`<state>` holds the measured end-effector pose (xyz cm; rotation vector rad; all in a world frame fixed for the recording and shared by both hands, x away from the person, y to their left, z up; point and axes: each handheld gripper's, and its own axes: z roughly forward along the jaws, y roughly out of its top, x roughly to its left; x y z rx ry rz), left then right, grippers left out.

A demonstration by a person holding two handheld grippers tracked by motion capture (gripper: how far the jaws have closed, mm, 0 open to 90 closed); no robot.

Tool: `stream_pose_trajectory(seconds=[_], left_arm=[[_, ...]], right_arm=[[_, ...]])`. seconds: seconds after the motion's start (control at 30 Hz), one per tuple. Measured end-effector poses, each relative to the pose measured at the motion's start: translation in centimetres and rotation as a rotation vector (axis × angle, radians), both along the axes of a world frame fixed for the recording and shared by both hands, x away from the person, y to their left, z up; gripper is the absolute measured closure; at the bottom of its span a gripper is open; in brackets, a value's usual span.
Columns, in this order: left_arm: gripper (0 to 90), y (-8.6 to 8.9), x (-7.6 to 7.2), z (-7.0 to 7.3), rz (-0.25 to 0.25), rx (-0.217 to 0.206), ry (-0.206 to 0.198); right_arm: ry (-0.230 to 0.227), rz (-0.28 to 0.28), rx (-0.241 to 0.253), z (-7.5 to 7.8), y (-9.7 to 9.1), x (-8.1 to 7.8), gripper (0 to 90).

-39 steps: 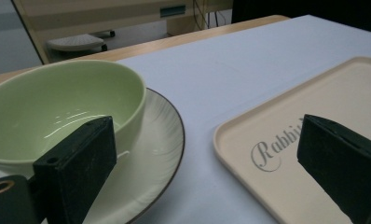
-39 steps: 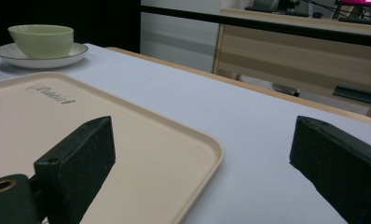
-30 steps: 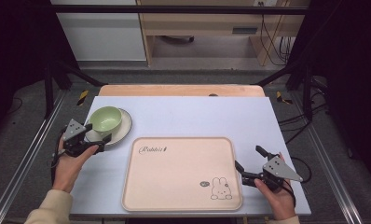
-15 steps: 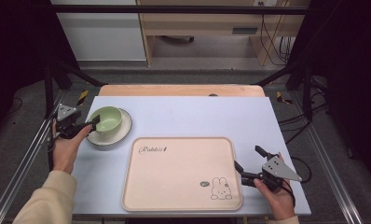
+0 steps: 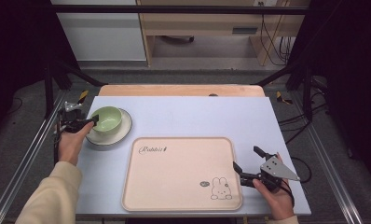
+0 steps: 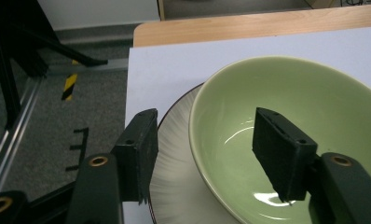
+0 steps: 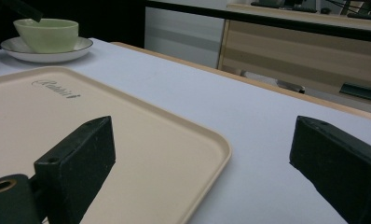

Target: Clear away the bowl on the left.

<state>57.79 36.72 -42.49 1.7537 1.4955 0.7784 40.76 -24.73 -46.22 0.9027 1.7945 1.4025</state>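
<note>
1. High view. The left gripper lies at the near-left rim of the pale green ceramic bowl, which sits in the white saucer with a dark rim near the far left corner of the light blue counter. Compared with the earlier frames, the left hand has shifted from the saucer's near side round toward the counter's left edge, and its fingers have just been closing, with the bowl's wall between them. The cream plastic tray with a rabbit print lies empty at the near middle. The right gripper rests at the tray's near right corner, placed as before.

2. Left gripper view. One finger is inside the bowl, the other outside over the saucer. A gap remains on both sides of the rim, so the fingers straddle the wall without pressing it. Judged step: grasping the bowl, probably to move it to the tray.

3. Right gripper view. The fingers stand wide apart and hold nothing, one over the tray, the other over bare counter. The bowl and saucer show far off.
</note>
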Motion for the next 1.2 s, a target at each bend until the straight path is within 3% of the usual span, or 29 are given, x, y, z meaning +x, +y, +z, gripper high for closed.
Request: stream_pose_trajectory(seconds=[0.43,0.6,1.03,1.2], left_arm=[[57.3,0.1,1.4,-0.8,0.055,-0.021,0.116],[62.8,0.4,1.8,-1.0,0.072,-0.068,0.138],[81.1,0.2,2.2,-1.2,0.059,-0.086,0.181],[82.3,0.5,2.1,-1.1,0.068,-0.13,0.193]], right_arm=[[0.003,-0.001,0.008,0.0,-0.3,0.0,6.9],[0.006,-0.003,0.008,-0.1,-0.4,0.0,6.9],[0.008,-0.009,0.007,-0.2,-0.7,-0.2,6.9],[0.006,-0.008,0.007,-0.2,-0.7,-0.2,6.9]])
